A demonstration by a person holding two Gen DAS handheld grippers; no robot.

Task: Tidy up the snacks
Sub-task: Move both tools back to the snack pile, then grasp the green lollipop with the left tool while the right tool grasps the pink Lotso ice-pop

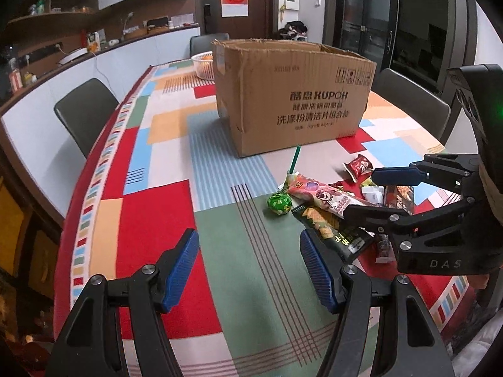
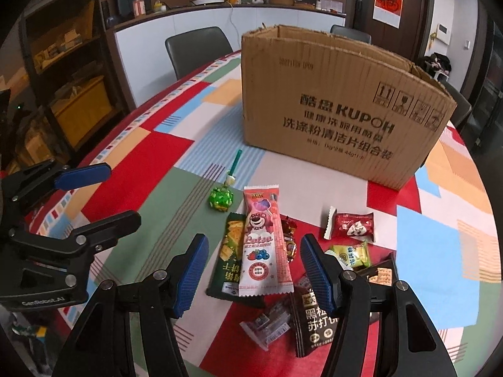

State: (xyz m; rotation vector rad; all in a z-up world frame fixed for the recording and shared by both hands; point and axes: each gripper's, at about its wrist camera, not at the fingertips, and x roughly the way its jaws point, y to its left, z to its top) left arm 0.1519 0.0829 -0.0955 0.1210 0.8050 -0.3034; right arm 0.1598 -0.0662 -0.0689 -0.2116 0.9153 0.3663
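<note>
A pile of snacks lies on the patterned tablecloth in front of an open cardboard box (image 2: pixel 339 110) (image 1: pixel 289 94). In the pile are a pink Lotso lollipop packet (image 2: pixel 262 245) (image 1: pixel 323 194), a green cracker packet (image 2: pixel 228 251) and a green foil lollipop (image 2: pixel 221 199) (image 1: pixel 279 203). There are also a red candy packet (image 2: pixel 353 226) and a black cracker packet (image 2: pixel 317 323). My right gripper (image 2: pixel 254 270) (image 1: pixel 361 193) hovers open above the pink packet, its pads touching nothing. My left gripper (image 1: pixel 250 270) (image 2: pixel 122 193) stands open over bare cloth left of the pile.
A white basket (image 1: pixel 202 66) stands behind the box. Dark chairs (image 1: pixel 86 110) (image 2: pixel 198 47) line the table's far and left sides. A yellow-green packet (image 2: pixel 350 254) and a clear wrapped packet (image 2: pixel 267 323) also lie in the pile. The table edge (image 1: pixel 72 213) curves along the left.
</note>
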